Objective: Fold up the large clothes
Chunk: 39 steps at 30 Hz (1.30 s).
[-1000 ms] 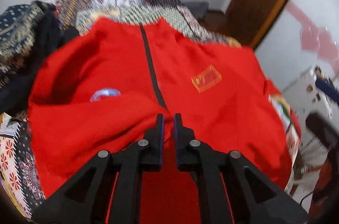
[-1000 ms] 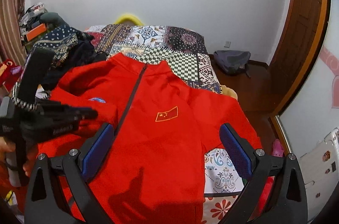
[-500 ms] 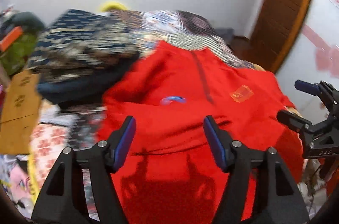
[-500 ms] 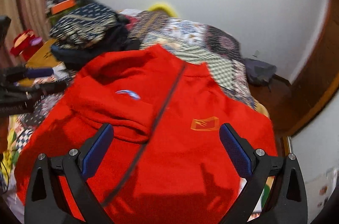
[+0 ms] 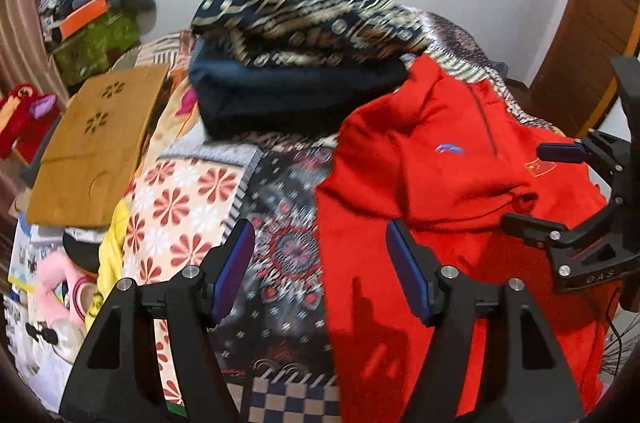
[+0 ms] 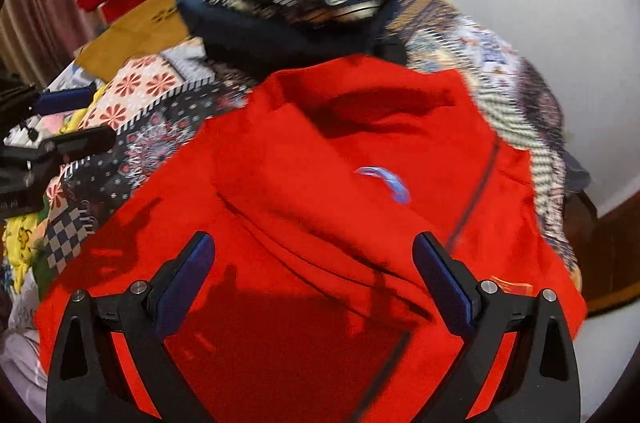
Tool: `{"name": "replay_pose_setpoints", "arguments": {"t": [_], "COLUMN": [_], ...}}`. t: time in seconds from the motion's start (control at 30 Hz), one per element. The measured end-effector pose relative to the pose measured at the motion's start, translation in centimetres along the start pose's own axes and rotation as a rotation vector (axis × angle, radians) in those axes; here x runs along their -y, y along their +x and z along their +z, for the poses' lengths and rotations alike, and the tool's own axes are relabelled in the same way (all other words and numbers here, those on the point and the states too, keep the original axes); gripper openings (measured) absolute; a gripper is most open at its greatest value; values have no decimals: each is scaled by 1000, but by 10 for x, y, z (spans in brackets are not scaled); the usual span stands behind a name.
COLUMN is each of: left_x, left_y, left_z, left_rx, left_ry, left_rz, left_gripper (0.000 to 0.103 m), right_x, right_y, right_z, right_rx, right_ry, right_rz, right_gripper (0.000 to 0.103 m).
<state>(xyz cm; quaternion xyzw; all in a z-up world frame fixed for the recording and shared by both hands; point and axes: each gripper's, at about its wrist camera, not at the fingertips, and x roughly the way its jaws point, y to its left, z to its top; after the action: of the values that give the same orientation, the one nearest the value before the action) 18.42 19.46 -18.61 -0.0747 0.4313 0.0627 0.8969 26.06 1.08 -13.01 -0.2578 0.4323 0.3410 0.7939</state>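
A red zip jacket (image 5: 440, 191) lies front-up on the bed, one sleeve folded across its chest below the blue logo (image 5: 450, 148). My left gripper (image 5: 318, 235) stands open above the jacket's left edge, one finger over the bedspread, the other over red cloth, nothing between them. My right gripper (image 6: 314, 247) hovers open over the jacket's (image 6: 320, 183) lower front, empty. Each gripper shows in the other's view: the right gripper (image 5: 532, 185) at the right edge, the left gripper (image 6: 68, 119) at the left edge.
A pile of folded dark patterned clothes (image 5: 304, 35) sits on the patchwork bedspread (image 5: 192, 199) behind the jacket. A wooden board (image 5: 96, 143) and a red plush toy (image 5: 24, 115) lie to the left. A brown door (image 5: 592, 23) stands at right.
My left gripper opened, let go of the red cloth and swung left to the jacket's edge. My right gripper, open throughout, moved in lower over the jacket.
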Motion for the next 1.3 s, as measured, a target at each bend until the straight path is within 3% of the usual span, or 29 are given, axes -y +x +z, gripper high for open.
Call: {"name": "replay_pose_setpoints", "arguments": {"t": [0.1,0.4,0.67,0.9,1.13,1.23,1.3], "left_x": [-11,-32,-26,-5,22,26,33], "left_y": [8,36,55,79,110,113,109], "left_z": [-8,-26,-26,-6,4,11,16], "left_rx": [-25,-99,-132,-146,-195,-184,-133], "left_ry": [-35,-77,-52,-6,99,101,120], "left_rz": [-11,-17,-20,-37,-4,12,34], "left_gripper": [67,67,67,67,68,68,68], "right_x": [-14,-35,-20,1,46,77,94], "right_y": [17,49,44,24,-30,-62,-80], "right_z": [9,22,24,25,36,41,45], "right_rx": [-29,-86,-30,57,225,304,346], "right_ry": [-23,-75,-6,38,128,181,213], "right_rz": [29,81,140,117,46,-3,-34], "right_gripper": [95,59,11,6,5,5,5]}}
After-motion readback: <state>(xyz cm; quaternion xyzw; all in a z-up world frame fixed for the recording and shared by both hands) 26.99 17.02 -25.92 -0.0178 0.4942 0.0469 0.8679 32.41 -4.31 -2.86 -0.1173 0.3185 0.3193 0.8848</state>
